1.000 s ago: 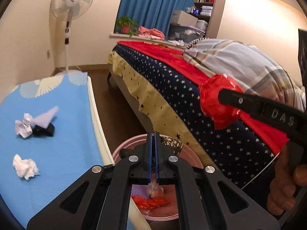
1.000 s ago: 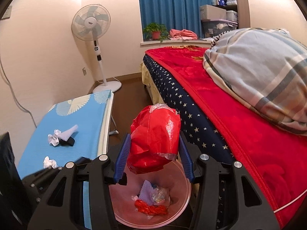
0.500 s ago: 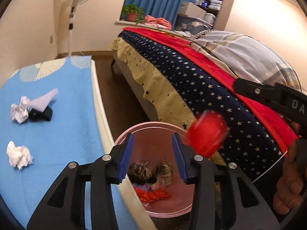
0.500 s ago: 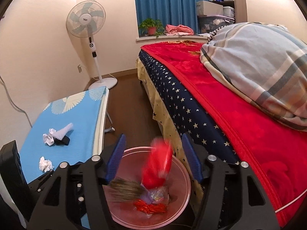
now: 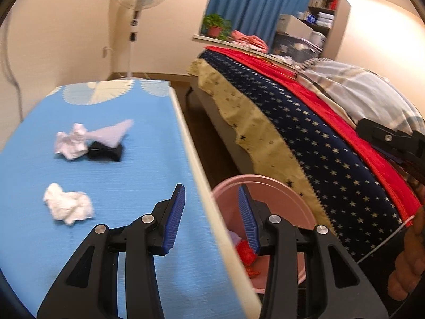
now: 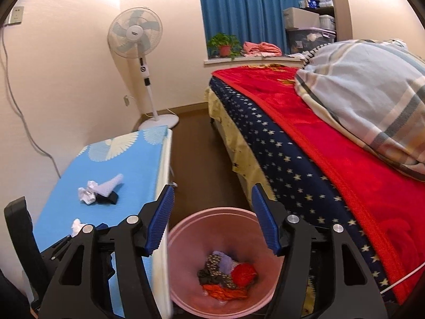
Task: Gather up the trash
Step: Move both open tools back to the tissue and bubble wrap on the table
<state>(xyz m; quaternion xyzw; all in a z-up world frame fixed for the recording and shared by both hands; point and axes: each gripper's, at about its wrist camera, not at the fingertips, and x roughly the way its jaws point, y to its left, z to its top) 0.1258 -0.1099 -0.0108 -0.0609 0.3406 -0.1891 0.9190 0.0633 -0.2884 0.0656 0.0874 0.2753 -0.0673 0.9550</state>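
Two grippers, both empty, jaws spread wide. Right gripper point(image 6: 211, 218) hangs directly above the pink bin point(image 6: 186, 300), which stands on the floor between the blue table point(image 5: 111, 175) and the bed point(image 6: 313, 164). Bin holds a red wad, a purple scrap, dark patterned bits and orange pieces at the bottom. Left gripper point(image 5: 209, 214) sits over the table's near edge, one finger above the blue top, the other above the bin rim.

Trash not yet collected, all on the blue table: one crumpled tissue point(image 5: 68, 204) near the left gripper; farther back, a second crumpled tissue point(image 5: 70, 143) touching a pale purple cone point(image 5: 113, 135) that lies across a small black scrap point(image 5: 106, 152).

Judgement: a drop step looks finished; next pickup not yet begun. Nearest target for the left gripper is the lone tissue. That calls for moving left and forward over the table, lowering, closing on soft paper, then carrying it to the bin. The back cluster may need separate grabs.
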